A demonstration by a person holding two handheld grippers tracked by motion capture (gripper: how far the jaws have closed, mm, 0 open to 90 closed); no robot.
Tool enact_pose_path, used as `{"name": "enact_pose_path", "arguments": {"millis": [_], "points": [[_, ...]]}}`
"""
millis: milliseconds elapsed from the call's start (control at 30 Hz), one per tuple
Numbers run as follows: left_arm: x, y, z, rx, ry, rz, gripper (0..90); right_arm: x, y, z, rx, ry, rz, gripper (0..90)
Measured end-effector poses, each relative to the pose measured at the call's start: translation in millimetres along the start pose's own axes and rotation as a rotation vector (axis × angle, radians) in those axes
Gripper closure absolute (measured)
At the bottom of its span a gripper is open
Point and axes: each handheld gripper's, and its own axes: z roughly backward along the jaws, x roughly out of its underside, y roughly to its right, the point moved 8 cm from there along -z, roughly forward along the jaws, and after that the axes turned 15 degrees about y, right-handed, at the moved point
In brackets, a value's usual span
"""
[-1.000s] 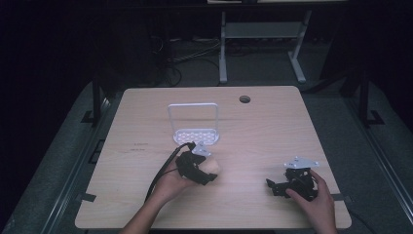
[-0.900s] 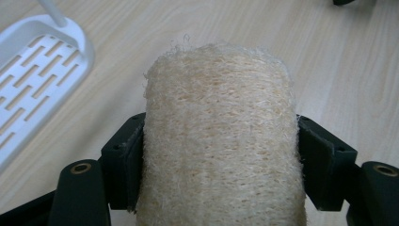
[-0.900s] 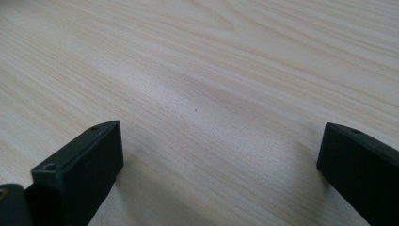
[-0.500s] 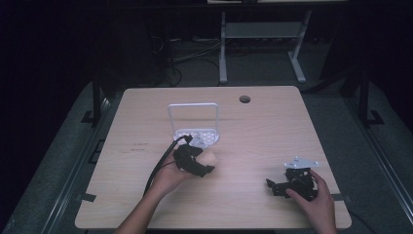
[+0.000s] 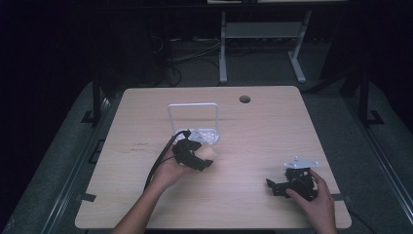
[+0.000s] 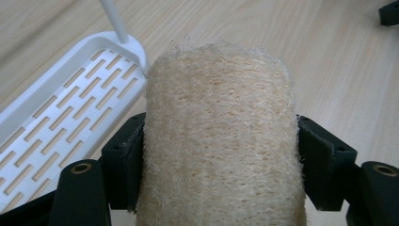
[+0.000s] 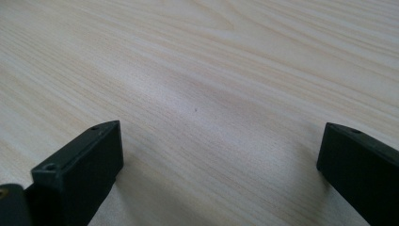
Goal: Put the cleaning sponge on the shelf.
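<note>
Tabletop: pale wood grain, long fine streaks, matte; a rounded slab with a small dark round hole seen near the far edge.
Rack: white, smooth plastic look; a flat slotted tray with rows of narrow oblong cut-outs and a raised lip is seen, with a thin arched frame standing from it, set left of centre toward the far edge.
Left gripper: black, blocky, matte; its jaws are clamped on both flanks of the loofah, pads pressed into the fibres.
Loofah: cream, coarse, woven fibrous mesh with stray hairs; a plump rounded cylinder is held off the tabletop just beside the rack's near corner, left of centre.
Right gripper: black, angular, with screw holes in the jaw tops; its jaws are spread wide over bare wood, nothing being pinched, near the front right corner.
Writing: none that can be read.
</note>
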Motion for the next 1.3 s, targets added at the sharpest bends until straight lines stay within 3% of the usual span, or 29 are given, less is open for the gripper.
{"name": "enact_pose_path", "arguments": {"millis": [633, 1300], "points": [[-6.7, -22.4, -5.1, -0.046, 0.002, 0.019, 27.7, 0.0, 0.1, 0.0, 0.002, 0.0, 0.0, 0.7], [-12.8, -47.4, -17.1, -0.106, -0.006, 0.01, 27.8, 0.0, 0.2, -0.1, 0.002, 0.001, 0.001, 0.6]]}}
